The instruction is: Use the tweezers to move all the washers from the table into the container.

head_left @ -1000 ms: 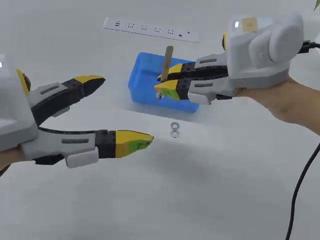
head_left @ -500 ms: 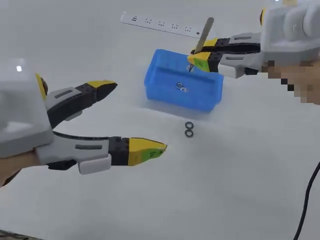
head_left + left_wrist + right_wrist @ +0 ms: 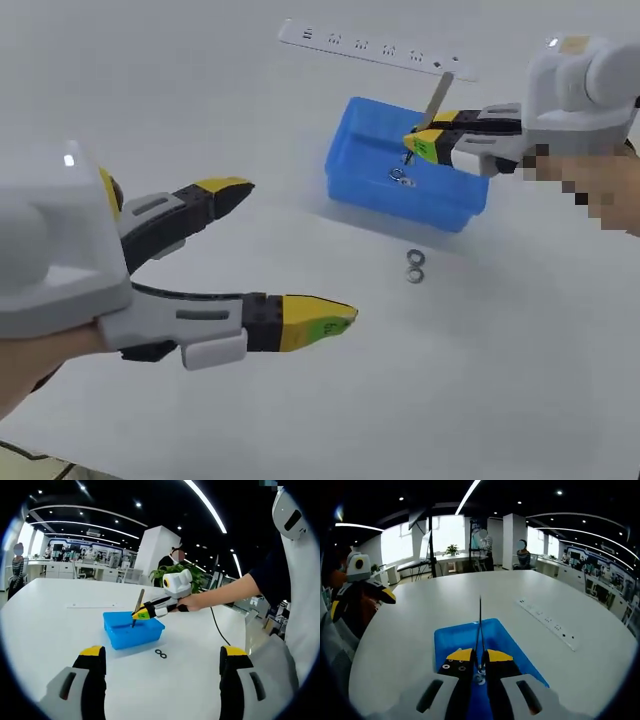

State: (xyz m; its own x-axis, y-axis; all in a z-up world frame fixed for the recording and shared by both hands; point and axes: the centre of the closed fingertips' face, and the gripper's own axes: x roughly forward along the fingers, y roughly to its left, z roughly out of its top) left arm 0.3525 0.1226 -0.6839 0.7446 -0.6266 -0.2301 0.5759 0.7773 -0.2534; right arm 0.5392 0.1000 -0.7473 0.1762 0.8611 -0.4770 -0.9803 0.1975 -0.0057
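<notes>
Head view: the left gripper (image 3: 292,252) gapes empty at near left. The right gripper (image 3: 415,148) pinches the tweezers (image 3: 437,100) over the blue container (image 3: 350,180). Two washers (image 3: 415,266) lie on the table (image 3: 500,360) just nearer, with a power strip (image 3: 375,48) beyond.
Left gripper view: washers ahead, container behind them.
Right gripper view: tweezers over container, power strip right.

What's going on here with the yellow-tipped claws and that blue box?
A person holds a claw in each hand. The right claw grips tweezers, whose tips point down into the blue container, where at least one washer lies. Two more washers lie side by side on the white table just in front of the container. The left claw hovers open and empty, off to the side.
</notes>
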